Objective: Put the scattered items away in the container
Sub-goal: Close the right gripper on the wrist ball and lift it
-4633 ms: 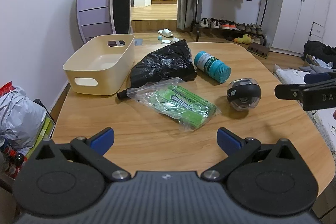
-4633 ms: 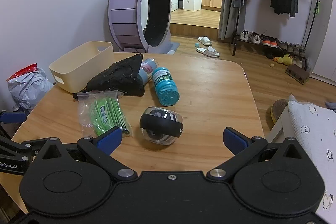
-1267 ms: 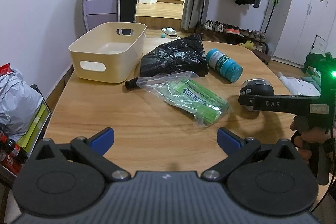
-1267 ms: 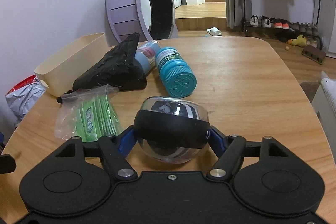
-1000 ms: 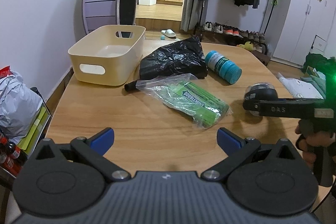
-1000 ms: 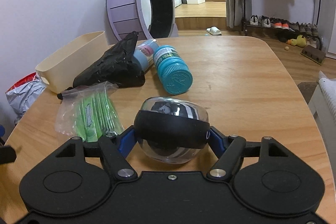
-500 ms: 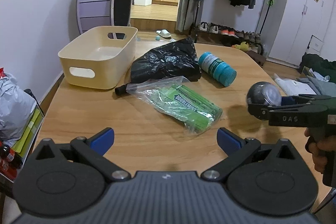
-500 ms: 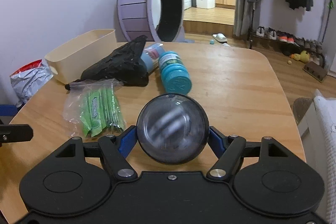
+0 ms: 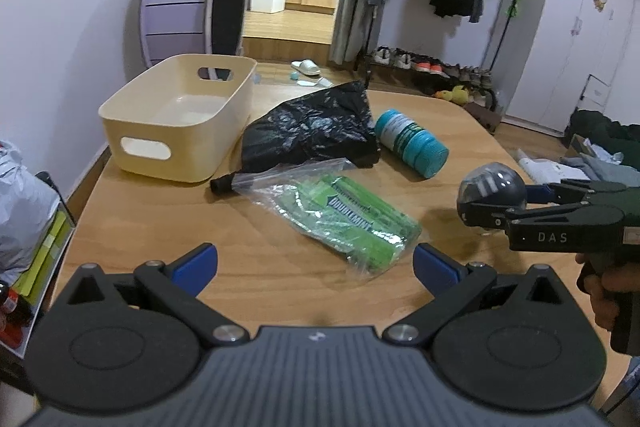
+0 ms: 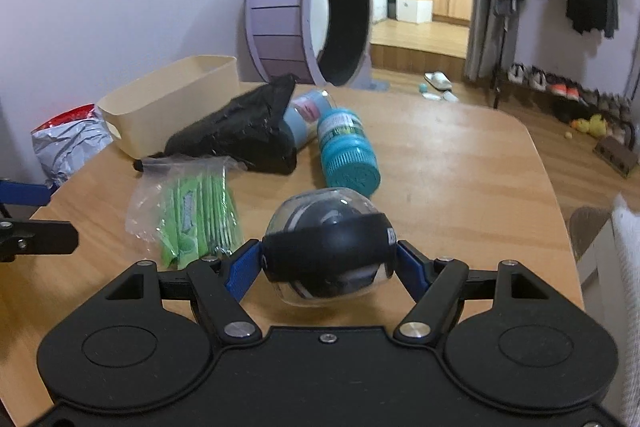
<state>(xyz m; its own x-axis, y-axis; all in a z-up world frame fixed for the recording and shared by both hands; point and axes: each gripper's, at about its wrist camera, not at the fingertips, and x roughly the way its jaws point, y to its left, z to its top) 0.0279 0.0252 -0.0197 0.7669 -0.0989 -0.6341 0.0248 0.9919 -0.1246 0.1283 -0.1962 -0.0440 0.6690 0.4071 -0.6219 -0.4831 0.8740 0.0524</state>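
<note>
Right gripper [image 10: 328,259] clamps gyro ball [image 10: 326,247]; left gripper [image 9: 316,265] wide open, empty. Carry ball level over black bag [image 9: 310,127] into beige bin [image 9: 176,143]; release low.

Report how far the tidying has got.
Nothing is in the bin yet; what shows of its inside is bare. In hand: the right claw is shut on the ball, lifted off the table. Left to do: the black bag, gum packet and teal bottle lie outside it. The left claw is open.
</note>
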